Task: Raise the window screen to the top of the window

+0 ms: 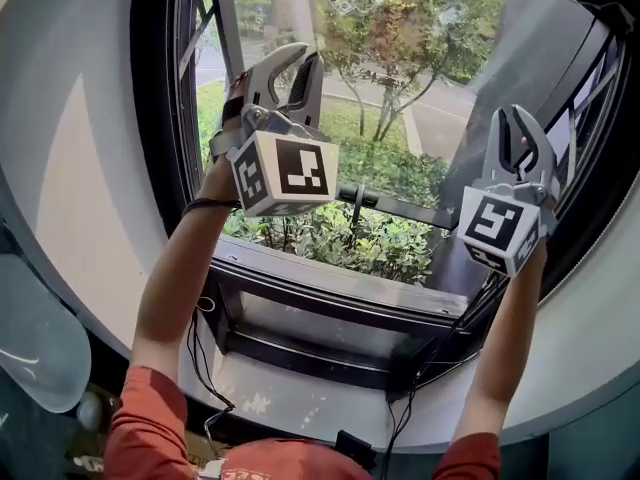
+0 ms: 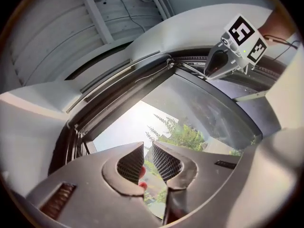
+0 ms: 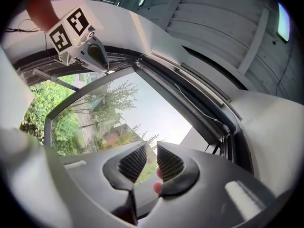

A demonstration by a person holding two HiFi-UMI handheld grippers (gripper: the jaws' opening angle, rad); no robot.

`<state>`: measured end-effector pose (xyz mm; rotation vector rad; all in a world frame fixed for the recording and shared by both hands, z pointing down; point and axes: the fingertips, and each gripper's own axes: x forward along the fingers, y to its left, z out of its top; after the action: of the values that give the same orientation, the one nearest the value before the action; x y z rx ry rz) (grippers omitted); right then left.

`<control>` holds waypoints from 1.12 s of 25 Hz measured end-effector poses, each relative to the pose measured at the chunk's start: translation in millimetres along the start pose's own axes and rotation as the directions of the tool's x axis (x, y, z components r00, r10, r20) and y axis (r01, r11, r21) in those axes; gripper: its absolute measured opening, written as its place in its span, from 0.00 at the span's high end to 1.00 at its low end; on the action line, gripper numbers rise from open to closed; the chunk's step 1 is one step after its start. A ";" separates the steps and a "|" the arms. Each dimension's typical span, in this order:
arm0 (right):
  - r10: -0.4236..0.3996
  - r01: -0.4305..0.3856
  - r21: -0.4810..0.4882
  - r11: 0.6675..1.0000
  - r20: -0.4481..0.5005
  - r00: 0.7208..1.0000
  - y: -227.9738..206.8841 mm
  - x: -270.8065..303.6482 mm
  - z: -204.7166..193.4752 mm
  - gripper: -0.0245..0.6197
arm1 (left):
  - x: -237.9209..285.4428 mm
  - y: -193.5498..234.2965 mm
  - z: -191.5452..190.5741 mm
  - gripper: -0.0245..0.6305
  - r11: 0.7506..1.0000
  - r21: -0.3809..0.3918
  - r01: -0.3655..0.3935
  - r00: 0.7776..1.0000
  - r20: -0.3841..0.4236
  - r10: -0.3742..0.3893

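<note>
My left gripper is held up in front of the window's left half, jaws pointing up and slightly apart, with only greenery showing between its pads. My right gripper is raised at the window's right side, its jaws narrowly parted around nothing. A dark horizontal bar with a small upright knob crosses the lower part of the opening, between and below the two grippers. I cannot make out mesh. Each gripper view shows the other gripper against the top of the window frame.
The dark window frame's lower sill lies below my arms. A grey tinted pane angles outward at the right. Black cables hang below the sill. White curved wall surrounds the opening. Shrubs and a road lie outside.
</note>
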<state>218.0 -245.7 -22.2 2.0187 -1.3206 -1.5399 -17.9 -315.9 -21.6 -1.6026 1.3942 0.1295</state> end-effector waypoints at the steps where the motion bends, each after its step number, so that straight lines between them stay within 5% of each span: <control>1: 0.009 -0.009 0.015 1.000 -0.004 1.000 6.6 -6.0 -3.9 0.85 | -5.6 -5.5 -5.7 0.90 1.000 -0.021 0.011 1.000 -0.015 -0.011; 14: 0.101 -0.092 0.222 0.971 -0.028 0.995 79.4 -73.2 -33.7 0.85 | -70.0 -68.5 -65.5 0.90 0.969 -0.239 0.065 0.990 -0.108 -0.093; 28: 0.180 -0.150 0.489 0.859 -0.015 0.983 140.0 -177.0 -44.5 0.85 | -171.8 -117.9 -97.4 0.90 0.912 -0.405 0.062 0.966 -0.205 -0.156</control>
<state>185.6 -195.6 200.0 2.1270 -1.9560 -1.1359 -28.3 -278.4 205.0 -2.0857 1.5198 0.1691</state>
